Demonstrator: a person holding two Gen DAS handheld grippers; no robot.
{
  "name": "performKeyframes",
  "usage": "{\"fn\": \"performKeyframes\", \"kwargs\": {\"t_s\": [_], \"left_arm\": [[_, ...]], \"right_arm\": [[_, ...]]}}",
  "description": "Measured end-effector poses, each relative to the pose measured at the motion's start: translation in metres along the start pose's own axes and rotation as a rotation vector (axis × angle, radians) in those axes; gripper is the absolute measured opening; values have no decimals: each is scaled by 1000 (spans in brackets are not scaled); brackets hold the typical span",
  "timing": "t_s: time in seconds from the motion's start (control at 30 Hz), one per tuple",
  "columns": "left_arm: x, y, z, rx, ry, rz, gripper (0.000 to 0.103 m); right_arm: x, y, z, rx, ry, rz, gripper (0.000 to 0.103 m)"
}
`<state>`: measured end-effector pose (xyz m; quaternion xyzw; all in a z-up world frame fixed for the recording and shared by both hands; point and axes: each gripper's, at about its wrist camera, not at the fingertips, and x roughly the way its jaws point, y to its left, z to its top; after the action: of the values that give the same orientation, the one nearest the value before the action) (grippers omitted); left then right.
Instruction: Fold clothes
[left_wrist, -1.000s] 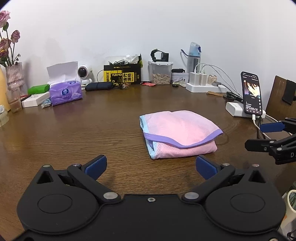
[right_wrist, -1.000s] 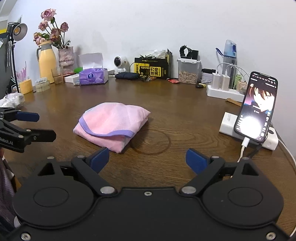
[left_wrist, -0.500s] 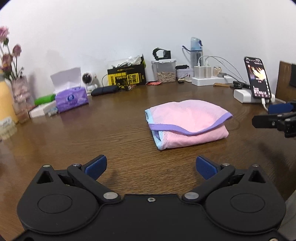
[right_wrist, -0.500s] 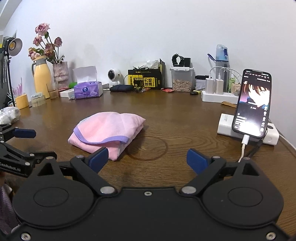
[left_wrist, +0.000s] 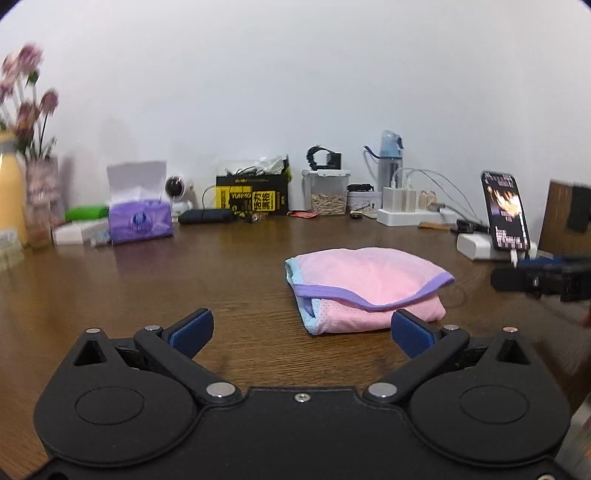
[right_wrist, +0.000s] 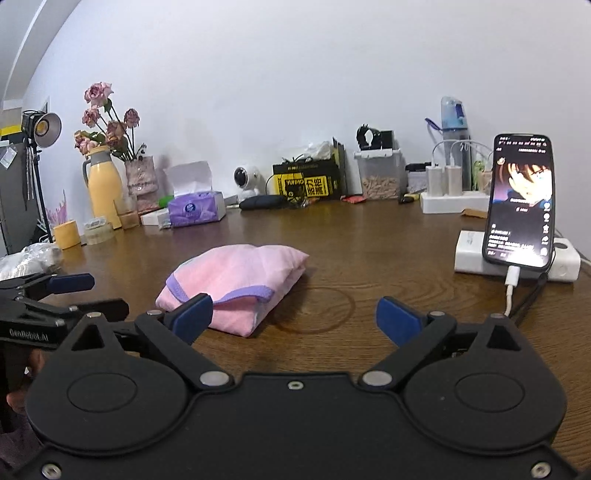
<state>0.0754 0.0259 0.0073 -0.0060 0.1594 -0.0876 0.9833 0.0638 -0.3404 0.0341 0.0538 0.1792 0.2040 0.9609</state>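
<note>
A pink garment with purple trim and a light blue edge (left_wrist: 365, 288) lies folded in a small bundle on the brown wooden table (left_wrist: 221, 266). It also shows in the right wrist view (right_wrist: 236, 284). My left gripper (left_wrist: 301, 330) is open and empty, hovering near the table's front, just short of the bundle. My right gripper (right_wrist: 293, 321) is open and empty, to the right of the bundle. Each gripper shows in the other's view: the right one (left_wrist: 543, 277) and the left one (right_wrist: 70, 295).
A phone (right_wrist: 521, 199) stands on a white charger at the right with a cable. Along the back wall stand a tissue box (left_wrist: 140, 218), a small camera (right_wrist: 245, 179), a yellow-black box (left_wrist: 253, 195), a clear jar (left_wrist: 327, 192), a power strip (left_wrist: 410, 216), a yellow jug (right_wrist: 103, 184) with flowers.
Both grippers have drawn back and lowered toward the table's front edge; the view has tilted up. The bundle has not moved. Both grippers stay open.
</note>
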Motion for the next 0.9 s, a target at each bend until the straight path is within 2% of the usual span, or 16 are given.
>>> {"fn": "performKeyframes", "kwargs": {"t_s": [0.43, 0.6, 0.8, 0.9], "left_arm": [[2, -1, -1, 16, 14, -12, 103], [1, -3, -2, 34, 1, -12, 103], [6, -2, 0, 28, 34, -20, 103], [5, -4, -1, 29, 21, -14, 103]], "right_arm": [[-1, -1, -2, 24, -1, 10, 98], [-4, -5, -4, 46, -34, 32, 98], [0, -5, -2, 54, -7, 42, 98], [-1, -7, -3, 62, -9, 48, 98]]}}
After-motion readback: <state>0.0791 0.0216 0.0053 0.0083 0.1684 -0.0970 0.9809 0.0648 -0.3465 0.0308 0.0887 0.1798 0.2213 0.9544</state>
